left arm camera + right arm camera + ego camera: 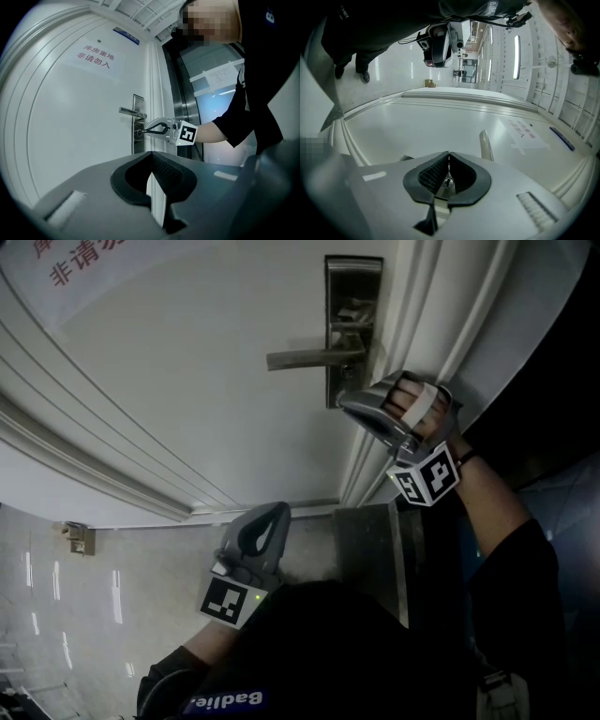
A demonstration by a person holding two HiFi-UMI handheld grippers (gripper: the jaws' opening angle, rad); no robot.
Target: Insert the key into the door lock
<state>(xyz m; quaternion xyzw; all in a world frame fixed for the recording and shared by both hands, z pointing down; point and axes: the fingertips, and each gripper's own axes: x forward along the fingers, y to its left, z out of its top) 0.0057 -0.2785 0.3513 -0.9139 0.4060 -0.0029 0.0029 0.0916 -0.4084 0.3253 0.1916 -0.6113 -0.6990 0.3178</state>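
A white door carries a metal lock plate point(353, 296) with a lever handle point(305, 358). My right gripper point(345, 402) points at the lower end of that plate, just under the handle. Its jaws are shut on a thin key point(141, 132), whose tip is at the plate point(137, 140). In the right gripper view the round keyhole point(447, 182) shows through the gap behind the closed pads of the right gripper point(449, 153). My left gripper point(273, 512) hangs lower, away from the lock, shut with nothing held. The left gripper point(150, 153) looks at the door from a distance.
The door frame's moulding point(412, 324) runs right beside the lock plate. A metal-faced panel point(370, 549) stands by the frame below. A paper sign with red print point(96, 56) is stuck on the door. The tiled floor point(75, 615) lies at lower left.
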